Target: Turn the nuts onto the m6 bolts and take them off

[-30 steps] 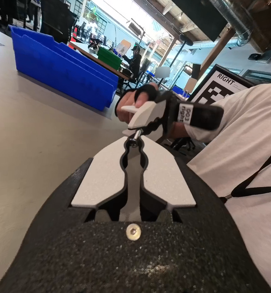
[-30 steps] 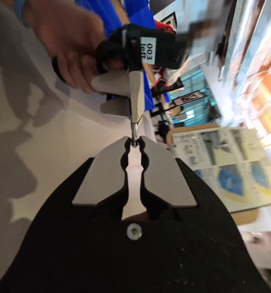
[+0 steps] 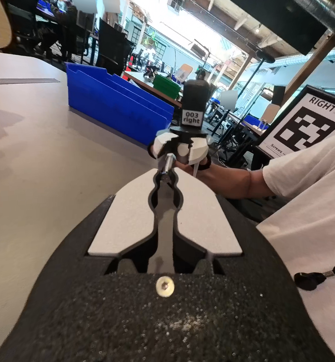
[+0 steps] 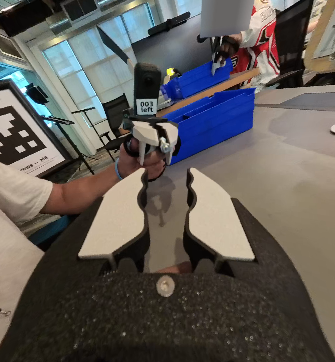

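one grey table carries the scene, with one long blue bin lying on it beyond the claws; in the right wrist view a second blue bin sits on a farther table behind it, where another person stands. one framed sign with a black-and-white marker stands off the table's edge. two claws are in view, each in one of the person's hands. the left claw is pinched on the head end of the one silver bolt, whose shank points away toward the right claw. one nut sits on the far end of that shank. the right claw is spread wide with only table between its fingers, apart from the bolt.
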### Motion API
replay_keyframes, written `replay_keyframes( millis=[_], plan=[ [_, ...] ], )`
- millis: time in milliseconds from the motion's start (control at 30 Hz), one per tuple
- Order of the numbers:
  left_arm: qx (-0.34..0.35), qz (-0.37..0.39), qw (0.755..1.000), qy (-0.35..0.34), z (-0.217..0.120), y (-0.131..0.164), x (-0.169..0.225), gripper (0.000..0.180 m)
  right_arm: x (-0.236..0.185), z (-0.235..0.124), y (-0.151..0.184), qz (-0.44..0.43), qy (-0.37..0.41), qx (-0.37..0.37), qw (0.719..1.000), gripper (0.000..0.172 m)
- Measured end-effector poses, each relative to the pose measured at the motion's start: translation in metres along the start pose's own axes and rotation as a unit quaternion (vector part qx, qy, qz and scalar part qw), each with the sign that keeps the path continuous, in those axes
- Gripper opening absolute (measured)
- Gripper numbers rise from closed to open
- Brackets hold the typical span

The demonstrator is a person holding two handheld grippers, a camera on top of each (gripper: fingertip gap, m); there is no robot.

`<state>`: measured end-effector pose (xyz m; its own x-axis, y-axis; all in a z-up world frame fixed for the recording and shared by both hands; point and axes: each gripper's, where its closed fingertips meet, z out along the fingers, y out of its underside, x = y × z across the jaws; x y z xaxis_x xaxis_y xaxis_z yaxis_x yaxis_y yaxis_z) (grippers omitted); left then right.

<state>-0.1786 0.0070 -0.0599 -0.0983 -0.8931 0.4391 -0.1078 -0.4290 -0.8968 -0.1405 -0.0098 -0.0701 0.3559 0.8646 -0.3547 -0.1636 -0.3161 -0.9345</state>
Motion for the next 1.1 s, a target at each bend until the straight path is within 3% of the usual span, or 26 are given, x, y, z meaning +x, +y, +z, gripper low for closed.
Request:
replay_keyframes(
  millis=[233, 267, 300, 467, 533, 600, 767, 900, 1033, 1100],
  plan=[
    [-0.032, 0.009, 0.999, 0.012, 0.015, 0.013, 0.009, 0.010, -0.010, 0.012, 0.006, -0.045, -0.006, -0.017, 0.999, 0.032],
    [-0.035, 0.009, 0.999, 0.015, 0.017, 0.015, 0.010, 0.010, -0.011, 0.012, 0.006, -0.046, -0.009, -0.018, 0.999, 0.028],
    [-0.040, 0.009, 0.999, 0.017, 0.018, 0.017, 0.011, 0.010, -0.011, 0.011, 0.007, -0.047, -0.010, -0.022, 0.999, 0.011],
    [-0.049, 0.017, 0.999, 0.011, 0.023, 0.022, 0.011, 0.012, -0.011, 0.007, 0.006, -0.062, -0.005, -0.023, 0.998, 0.010],
    [-0.050, 0.025, 0.998, -0.003, 0.022, 0.023, 0.010, 0.048, -0.007, 0.005, 0.007, -0.063, 0.008, -0.024, 0.998, 0.010],
    [-0.030, 0.033, 0.999, -0.021, 0.019, 0.017, 0.012, 0.070, -0.004, 0.001, 0.007, -0.065, 0.020, -0.025, 0.997, 0.010],
    [0.009, 0.085, 0.978, -0.192, 0.000, 0.021, -0.012, 0.086, 0.005, -0.023, -0.004, -0.082, 0.092, -0.022, 0.992, 0.010],
    [0.060, 0.084, 0.961, -0.255, -0.011, 0.021, -0.023, 0.088, 0.004, -0.090, -0.067, -0.166, 0.239, -0.032, 0.956, 0.010],
    [0.080, 0.068, 0.958, -0.268, -0.016, 0.017, -0.028, 0.095, 0.028, -0.220, -0.134, -0.195, 0.449, -0.063, 0.870, 0.010],
    [0.090, 0.075, 0.955, -0.274, -0.021, 0.013, -0.028, 0.094, 0.056, -0.275, -0.129, -0.150, 0.505, -0.133, 0.840, 0.010]
  ],
)
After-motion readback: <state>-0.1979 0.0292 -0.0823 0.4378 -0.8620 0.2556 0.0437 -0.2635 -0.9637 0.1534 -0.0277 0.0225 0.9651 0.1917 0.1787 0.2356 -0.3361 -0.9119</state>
